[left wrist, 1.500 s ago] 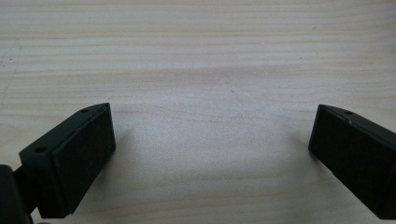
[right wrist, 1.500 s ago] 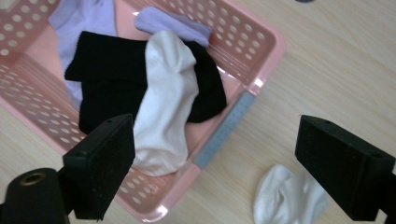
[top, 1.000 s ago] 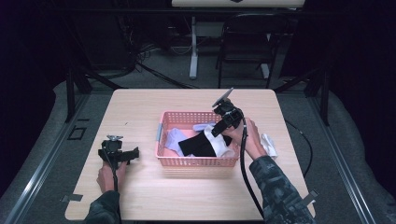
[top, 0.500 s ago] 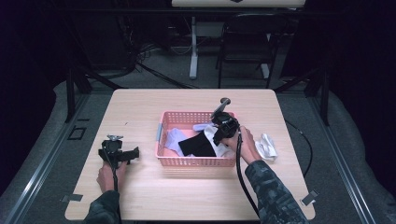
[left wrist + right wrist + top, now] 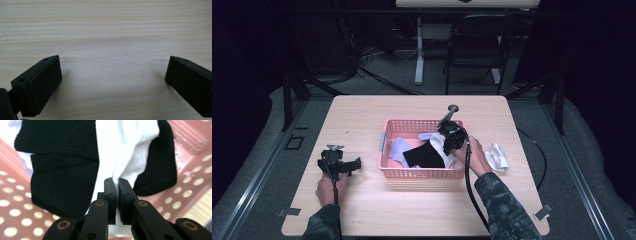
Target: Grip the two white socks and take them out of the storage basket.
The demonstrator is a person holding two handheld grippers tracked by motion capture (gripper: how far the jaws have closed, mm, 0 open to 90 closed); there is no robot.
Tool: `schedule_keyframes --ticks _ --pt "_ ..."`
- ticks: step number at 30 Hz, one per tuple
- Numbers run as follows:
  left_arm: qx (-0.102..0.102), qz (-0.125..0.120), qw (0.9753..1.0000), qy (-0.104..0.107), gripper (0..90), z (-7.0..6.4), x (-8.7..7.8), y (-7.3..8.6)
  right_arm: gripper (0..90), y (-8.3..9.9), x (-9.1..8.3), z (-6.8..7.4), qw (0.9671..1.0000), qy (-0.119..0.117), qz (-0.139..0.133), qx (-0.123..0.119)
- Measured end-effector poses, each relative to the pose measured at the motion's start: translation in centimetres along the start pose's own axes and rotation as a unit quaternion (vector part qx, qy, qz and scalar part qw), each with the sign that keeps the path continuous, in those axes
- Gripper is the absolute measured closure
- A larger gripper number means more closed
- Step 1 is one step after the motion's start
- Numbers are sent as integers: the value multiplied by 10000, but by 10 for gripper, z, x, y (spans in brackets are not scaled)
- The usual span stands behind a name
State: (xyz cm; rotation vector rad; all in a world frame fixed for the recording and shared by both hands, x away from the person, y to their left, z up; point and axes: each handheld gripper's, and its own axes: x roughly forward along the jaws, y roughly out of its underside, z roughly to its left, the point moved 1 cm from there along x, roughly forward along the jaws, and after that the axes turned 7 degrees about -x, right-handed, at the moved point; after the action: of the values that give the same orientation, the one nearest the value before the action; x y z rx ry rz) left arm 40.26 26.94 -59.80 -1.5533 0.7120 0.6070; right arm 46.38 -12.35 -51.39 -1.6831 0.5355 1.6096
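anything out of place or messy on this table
One white cloth lies crumpled on the table right of the pink basket, apart from the jumbled clothes inside. The right gripper pinches a white piece in the basket.

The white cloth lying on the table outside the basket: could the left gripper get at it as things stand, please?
Probably not directly: the left gripper rests open on the table's left side, and the basket and the right hand stand between it and the cloth.
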Motion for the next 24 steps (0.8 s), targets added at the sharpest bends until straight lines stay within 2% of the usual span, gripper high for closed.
schedule_keyframes --ticks 1,3,4,10,14,24 --pt "0 0 10000 0 8 0 0 0 865 1 -2 0 10000 4 -94 12" --pt "16 12 10000 -2 7 0 0 0 866 1 -6 0 9999 -7 -114 -13" --pt "17 13 10000 -2 8 0 0 0 866 1 -8 1 9997 -13 -214 92" --pt "17 13 10000 -1 7 0 0 0 868 2 -26 0 9992 -57 -402 -60" --pt "19 13 10000 -1 8 0 0 0 868 1 -37 -1 9983 -49 -580 -23" --pt "-2 -4 10000 -1 8 0 0 0 868 -1 -56 -1 9969 -72 -777 -48"
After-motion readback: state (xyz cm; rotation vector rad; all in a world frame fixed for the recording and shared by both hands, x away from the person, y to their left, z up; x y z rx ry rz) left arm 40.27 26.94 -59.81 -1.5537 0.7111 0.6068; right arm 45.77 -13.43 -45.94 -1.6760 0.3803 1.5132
